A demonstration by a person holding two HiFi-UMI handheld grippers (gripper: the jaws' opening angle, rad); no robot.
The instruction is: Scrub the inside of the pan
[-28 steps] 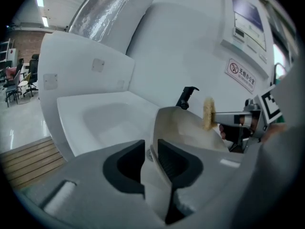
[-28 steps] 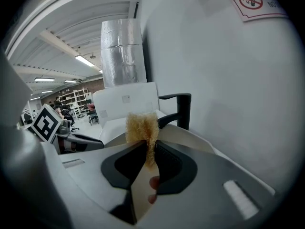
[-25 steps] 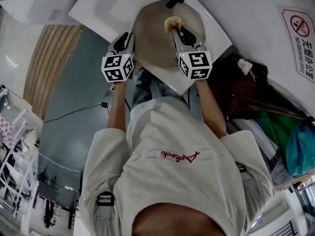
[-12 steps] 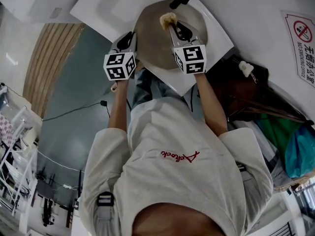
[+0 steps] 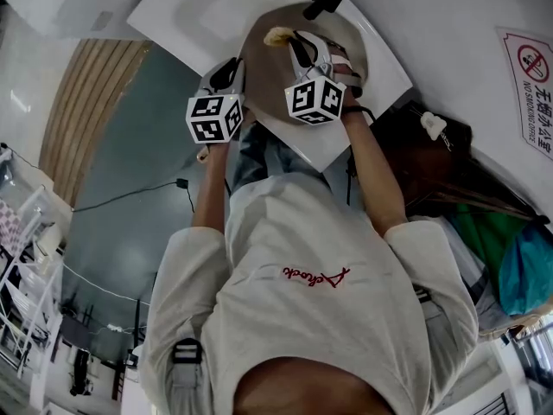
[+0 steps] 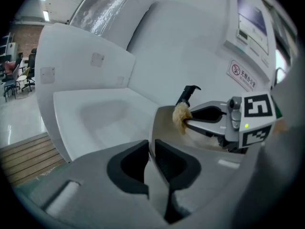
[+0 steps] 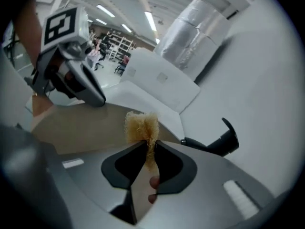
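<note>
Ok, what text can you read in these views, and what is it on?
"无烟办公室" with small "NO SMOKING OFFICE": wall sign, with a red no-smoking symbol.
Red cursive word on the person's shirt: cannot be read for sure.
Same wall sign in the left gripper view: print too small to read.

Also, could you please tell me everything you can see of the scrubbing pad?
The scrubbing pad is a small, pale yellow tuft of coarse, frizzy fibre. The right gripper has its jaws shut on the pad's lower part, so the bushy end sticks out beyond the tips. It is held over the tan inside of the pan, near the far rim. Whether it presses on the surface cannot be told.
</note>
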